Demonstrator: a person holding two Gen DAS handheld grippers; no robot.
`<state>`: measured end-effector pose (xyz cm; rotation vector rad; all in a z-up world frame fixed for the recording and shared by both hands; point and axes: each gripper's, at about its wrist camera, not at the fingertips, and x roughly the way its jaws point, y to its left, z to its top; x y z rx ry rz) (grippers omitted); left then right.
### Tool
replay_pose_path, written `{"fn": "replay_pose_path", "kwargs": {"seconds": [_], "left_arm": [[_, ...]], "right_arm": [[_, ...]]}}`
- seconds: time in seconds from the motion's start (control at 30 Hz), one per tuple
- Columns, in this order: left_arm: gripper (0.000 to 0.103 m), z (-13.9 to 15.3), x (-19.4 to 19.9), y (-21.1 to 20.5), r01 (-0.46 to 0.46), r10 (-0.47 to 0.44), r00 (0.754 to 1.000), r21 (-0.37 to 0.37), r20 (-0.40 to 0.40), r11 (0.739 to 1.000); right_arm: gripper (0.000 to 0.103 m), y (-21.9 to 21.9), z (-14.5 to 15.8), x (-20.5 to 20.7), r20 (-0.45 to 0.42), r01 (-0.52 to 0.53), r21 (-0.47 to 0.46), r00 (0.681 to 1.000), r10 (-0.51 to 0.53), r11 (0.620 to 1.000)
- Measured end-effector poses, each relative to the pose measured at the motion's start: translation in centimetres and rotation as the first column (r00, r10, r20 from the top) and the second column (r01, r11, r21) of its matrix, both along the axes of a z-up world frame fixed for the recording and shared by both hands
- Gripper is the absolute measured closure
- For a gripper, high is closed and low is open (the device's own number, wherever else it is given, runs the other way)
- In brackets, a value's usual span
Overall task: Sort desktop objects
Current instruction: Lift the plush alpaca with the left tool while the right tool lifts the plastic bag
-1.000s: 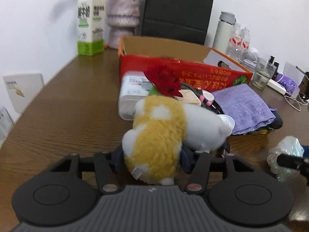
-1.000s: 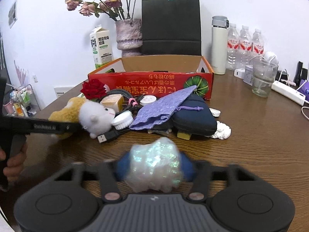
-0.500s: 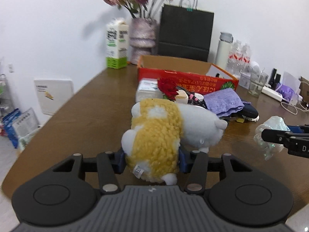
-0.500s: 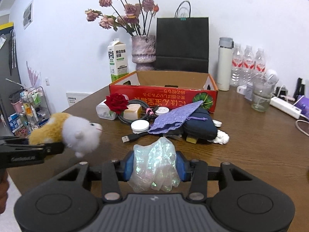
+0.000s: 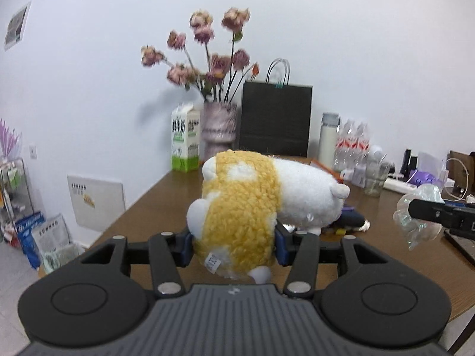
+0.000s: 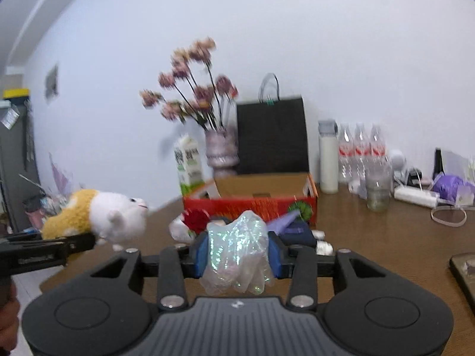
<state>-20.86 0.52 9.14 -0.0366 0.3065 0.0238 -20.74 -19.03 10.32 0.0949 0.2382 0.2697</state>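
My left gripper (image 5: 233, 244) is shut on a yellow and white plush toy (image 5: 252, 204), held up above the brown table (image 5: 154, 204). The same plush toy (image 6: 98, 216) shows at the left of the right wrist view. My right gripper (image 6: 236, 255) holds a crumpled iridescent plastic bag (image 6: 237, 252) between its blue pads, and its jaws are closing tighter on it. That plastic bag (image 5: 418, 216) appears at the right edge of the left wrist view. An open red cardboard box (image 6: 258, 192) stands behind a pile of small objects on the table.
The pile before the box holds a red rose (image 6: 194, 219), a purple cloth (image 6: 285, 218) and a dark pouch (image 6: 299, 234). At the back stand a flower vase (image 6: 221, 152), a milk carton (image 6: 190, 164), a black paper bag (image 6: 271, 136), bottles (image 6: 360, 154) and a glass (image 6: 377, 187).
Both grippers have lifted with their loads and drawn back from the pile. The views now point higher, showing more wall and flowers. The right pads have squeezed the bag narrower.
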Motion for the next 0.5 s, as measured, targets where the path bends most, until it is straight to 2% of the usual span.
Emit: {"fn": "replay_pose_path", "kwargs": {"seconds": [0.07, 0.23, 0.33, 0.5], "left_arm": [[0.052, 0.6, -0.1, -0.4, 0.001, -0.001, 1.0, -0.001, 0.014, 1.0], [0.052, 2.2, 1.9, -0.9, -0.008, 0.007, 0.998, 0.014, 0.056, 1.0], [0.052, 4.1, 4.2, -0.3, 0.007, -0.006, 0.998, -0.016, 0.068, 1.0], [0.052, 8.4, 9.3, 1.3, 0.078, -0.075, 0.997, -0.077, 0.035, 0.994]], "right_arm": [[0.071, -0.1, 0.6, -0.3, 0.026, 0.002, 0.01, 1.0, -0.003, 1.0], [0.071, -0.6, 2.5, 1.4, 0.068, 0.019, 0.014, 0.998, -0.02, 1.0], [0.071, -1.0, 4.5, 3.7, 0.1, 0.004, 0.004, 0.995, -0.004, 1.0], [0.071, -1.5, 8.4, 8.6, 0.137, -0.035, -0.032, 0.99, 0.039, 0.999]]}}
